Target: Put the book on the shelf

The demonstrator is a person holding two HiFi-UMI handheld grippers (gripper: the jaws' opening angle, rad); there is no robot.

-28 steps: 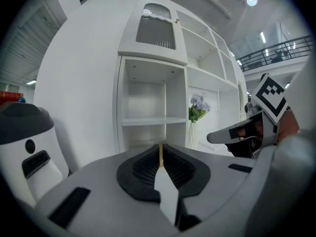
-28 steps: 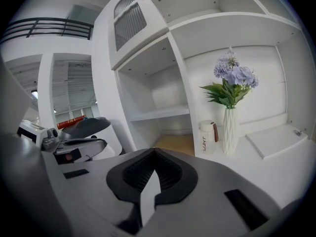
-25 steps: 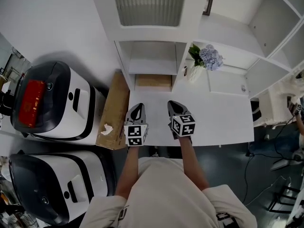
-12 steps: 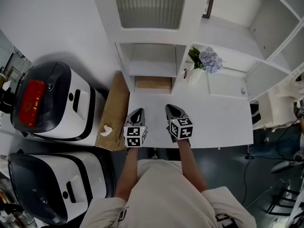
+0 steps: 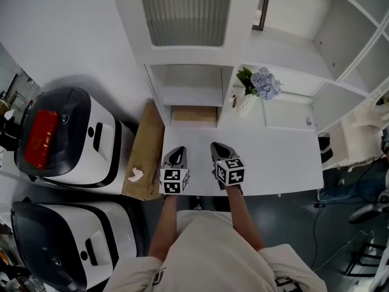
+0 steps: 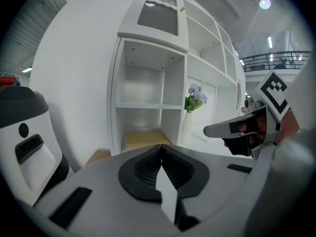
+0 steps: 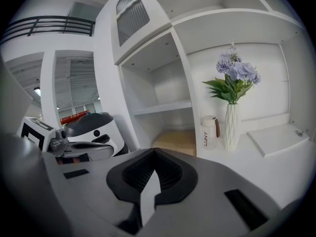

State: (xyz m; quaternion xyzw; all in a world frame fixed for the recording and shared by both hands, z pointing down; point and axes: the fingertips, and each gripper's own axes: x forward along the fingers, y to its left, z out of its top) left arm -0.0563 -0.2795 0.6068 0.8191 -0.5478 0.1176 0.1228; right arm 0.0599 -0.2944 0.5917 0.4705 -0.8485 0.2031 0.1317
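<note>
The tan book (image 5: 194, 113) lies flat in the bottom compartment of the white shelf unit (image 5: 188, 53), under a low shelf board. It also shows as the tan book (image 6: 143, 138) in the left gripper view and the tan book (image 7: 177, 141) in the right gripper view. My left gripper (image 5: 177, 153) and right gripper (image 5: 217, 147) hover side by side over the front of the white table (image 5: 279, 157), short of the book. Both are shut and empty: left gripper (image 6: 161, 150), right gripper (image 7: 154, 155), pads pressed together.
A vase of purple flowers (image 5: 255, 87) and a small white cup (image 7: 211, 131) stand right of the book's compartment. A white flat slab (image 5: 289, 115) lies further right. A long cardboard box (image 5: 146, 151) and two white-and-black machines (image 5: 67, 132) sit left of the table.
The head view has shifted a little, so everything sits slightly lower in frame. Both grippers stay shut and side by side, at the same distance from the book.
</note>
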